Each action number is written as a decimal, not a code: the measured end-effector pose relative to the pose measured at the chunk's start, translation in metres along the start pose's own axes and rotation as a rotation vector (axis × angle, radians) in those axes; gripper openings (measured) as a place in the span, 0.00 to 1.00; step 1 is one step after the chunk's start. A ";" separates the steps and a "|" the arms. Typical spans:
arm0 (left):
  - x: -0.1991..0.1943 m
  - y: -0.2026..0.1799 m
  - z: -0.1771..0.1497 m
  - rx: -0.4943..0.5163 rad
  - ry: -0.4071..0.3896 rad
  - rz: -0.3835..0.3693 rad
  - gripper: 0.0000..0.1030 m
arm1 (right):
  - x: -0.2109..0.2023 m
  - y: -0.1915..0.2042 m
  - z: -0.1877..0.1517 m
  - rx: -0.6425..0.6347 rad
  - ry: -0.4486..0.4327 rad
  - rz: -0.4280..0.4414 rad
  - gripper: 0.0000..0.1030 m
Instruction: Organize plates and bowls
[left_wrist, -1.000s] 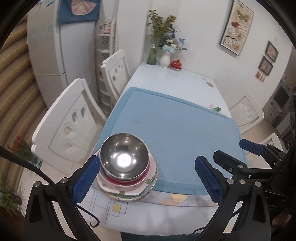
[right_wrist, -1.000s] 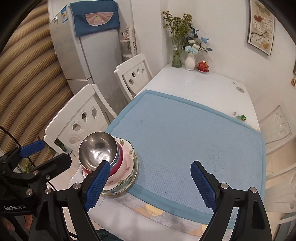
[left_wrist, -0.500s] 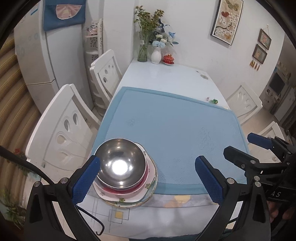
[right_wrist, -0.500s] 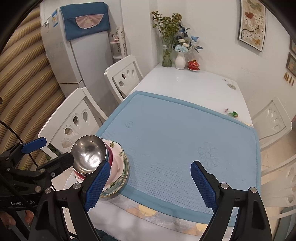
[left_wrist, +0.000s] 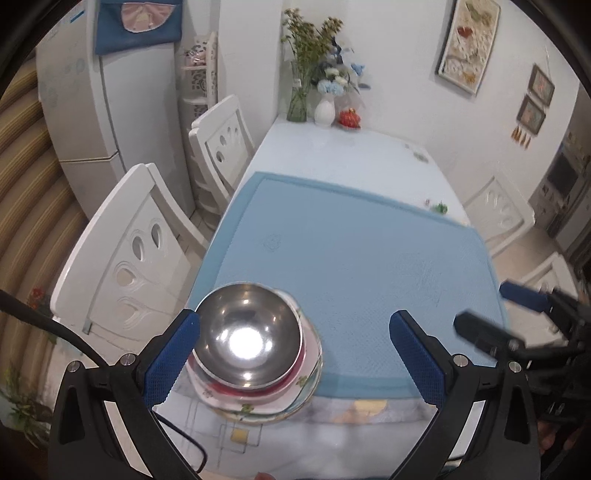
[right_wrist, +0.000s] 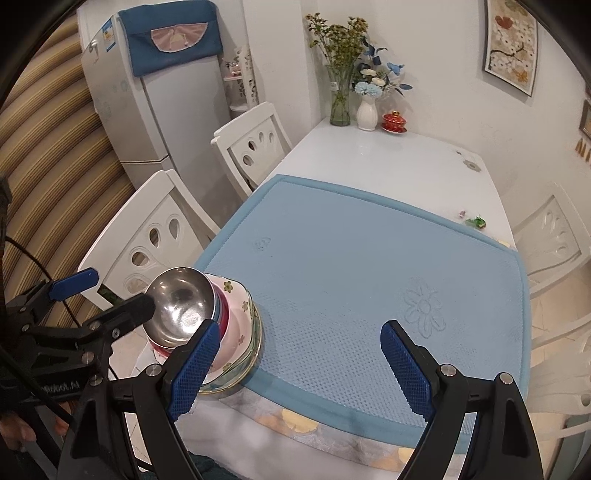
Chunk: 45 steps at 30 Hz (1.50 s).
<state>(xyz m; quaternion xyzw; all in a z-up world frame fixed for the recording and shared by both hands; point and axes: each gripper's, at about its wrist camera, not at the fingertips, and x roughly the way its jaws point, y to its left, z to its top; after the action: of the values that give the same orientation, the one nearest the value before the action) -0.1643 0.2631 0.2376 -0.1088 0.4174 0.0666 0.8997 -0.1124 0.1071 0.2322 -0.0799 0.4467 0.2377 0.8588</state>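
At the near left corner of the table (right_wrist: 388, 162), a steel bowl (left_wrist: 246, 339) tops the stacked floral plates (left_wrist: 295, 400) (partly off the blue mat (right_wrist: 351, 277)), while the left gripper (left_wrist: 295, 354) and right gripper (right_wrist: 301, 363) hover wide open, holding nothing.

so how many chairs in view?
4: two on the table's left side, near and far; two on its right, one by the mat, one nearer. Others may be hidden.

Left gripper (left_wrist: 295, 354) and right gripper (right_wrist: 301, 362): fingers wide apart, angled downward, empty.
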 end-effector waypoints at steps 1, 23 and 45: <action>0.001 0.001 0.001 -0.019 -0.003 -0.013 0.99 | 0.000 0.000 0.000 -0.004 -0.001 0.010 0.84; 0.035 0.014 -0.012 -0.111 0.031 -0.107 0.99 | 0.015 -0.018 -0.006 0.071 0.054 0.058 0.85; 0.085 -0.132 -0.045 0.043 0.100 -0.088 0.99 | 0.006 -0.143 -0.067 0.295 0.135 -0.015 0.84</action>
<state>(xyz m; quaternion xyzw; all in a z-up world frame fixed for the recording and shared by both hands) -0.1151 0.1265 0.1625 -0.1109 0.4578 0.0127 0.8820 -0.0899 -0.0394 0.1775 0.0281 0.5327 0.1570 0.8311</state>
